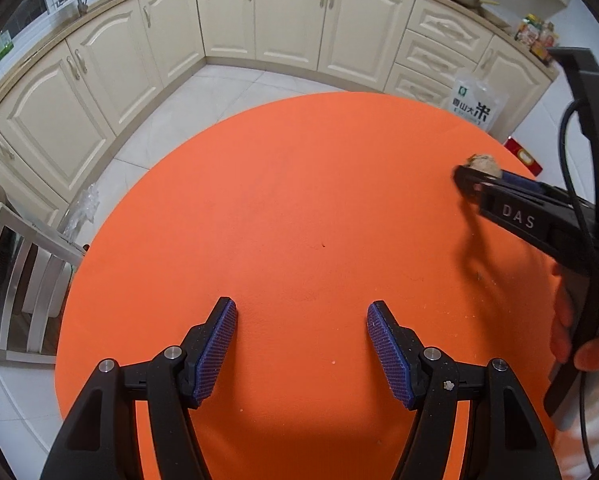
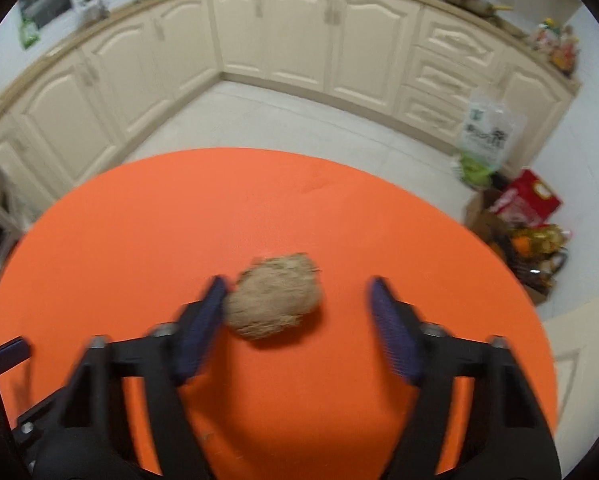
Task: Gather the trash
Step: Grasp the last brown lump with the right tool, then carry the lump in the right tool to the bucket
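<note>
Cream cabinets (image 1: 283, 20) along the back, panelled doors with arched tops, three drawers stacked at the right end; pale tiled floor (image 1: 235, 92) below. Cluttered worktop above, contents too small to name.

Round desk (image 1: 299, 208), one flat matte orange top, faintly grainy, a few crumbs scattered on it. White slatted chair (image 1: 23, 280) tucked at its left edge. On the floor to the right: one clear plastic rice bag (image 2: 489, 128) leaning on the cabinets, one red box (image 2: 527, 200) in a heap of packaging.

Two black plastic grippers, each with two blue ribbed pads. Left gripper (image 1: 301, 344) over bare orange surface, jaws apart, nothing between them. Right gripper (image 2: 295, 336) tilted down at the desk, blurred; jaws apart in its own view, left pad touching the lump, right pad clear of it, no clamp shown. Bare hand (image 1: 587, 344) wrapped round its handle, seen from the left wrist.

One piece of trash (image 2: 273, 298): a tan, rough, fibrous lump, egg-shaped, lying on the desk between the right jaws, toward the far right side of the top.
</note>
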Available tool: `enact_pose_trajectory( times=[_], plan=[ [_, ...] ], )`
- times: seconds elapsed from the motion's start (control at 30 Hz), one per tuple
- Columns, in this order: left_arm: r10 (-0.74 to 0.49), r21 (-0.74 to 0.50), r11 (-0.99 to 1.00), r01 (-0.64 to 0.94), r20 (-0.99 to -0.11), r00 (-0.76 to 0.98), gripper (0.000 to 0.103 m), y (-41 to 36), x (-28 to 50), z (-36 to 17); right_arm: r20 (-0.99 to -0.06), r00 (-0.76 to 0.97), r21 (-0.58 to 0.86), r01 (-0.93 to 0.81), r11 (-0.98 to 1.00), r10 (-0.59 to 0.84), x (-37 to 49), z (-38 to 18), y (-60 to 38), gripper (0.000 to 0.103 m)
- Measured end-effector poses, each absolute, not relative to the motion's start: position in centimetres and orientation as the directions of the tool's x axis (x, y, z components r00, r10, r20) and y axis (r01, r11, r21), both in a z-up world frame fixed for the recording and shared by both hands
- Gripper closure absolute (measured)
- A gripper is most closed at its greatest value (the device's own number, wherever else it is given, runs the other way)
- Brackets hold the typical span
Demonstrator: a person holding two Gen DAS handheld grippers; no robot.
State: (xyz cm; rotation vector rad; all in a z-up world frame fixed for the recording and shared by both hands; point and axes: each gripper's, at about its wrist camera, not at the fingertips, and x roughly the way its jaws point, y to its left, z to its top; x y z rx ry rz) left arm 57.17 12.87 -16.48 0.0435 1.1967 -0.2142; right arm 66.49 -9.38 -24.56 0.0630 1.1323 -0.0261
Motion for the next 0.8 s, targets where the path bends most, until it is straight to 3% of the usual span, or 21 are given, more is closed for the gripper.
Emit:
enact_pose_trajectory(
  times=[0.33,0.57,0.8],
  plan=[
    [-0.171,-0.078,0.966,0.245,-0.906,0.387,0.039,10.2,52.9,-14.1,-0.893,0.449,0.064,0.093,0.994,0.016,59.2,-21.4,-12.1,0.061],
    [-0.249,-0.11,0.925,0.363,-0.898,0.362,0.039,6.0,46.7,-12.5,-0.852,0.509,0.03,0.288,0.957,-0.126,47.0,-17.6,-20.6,0.061],
    [-0.275,-0.085,0.863,0.498,-0.906,0.322,0.039,-1.2,40.5,-12.6,-0.844,0.482,0.028,0.477,0.878,-0.235,36.6,-17.8,-28.4,0.061]
  ],
)
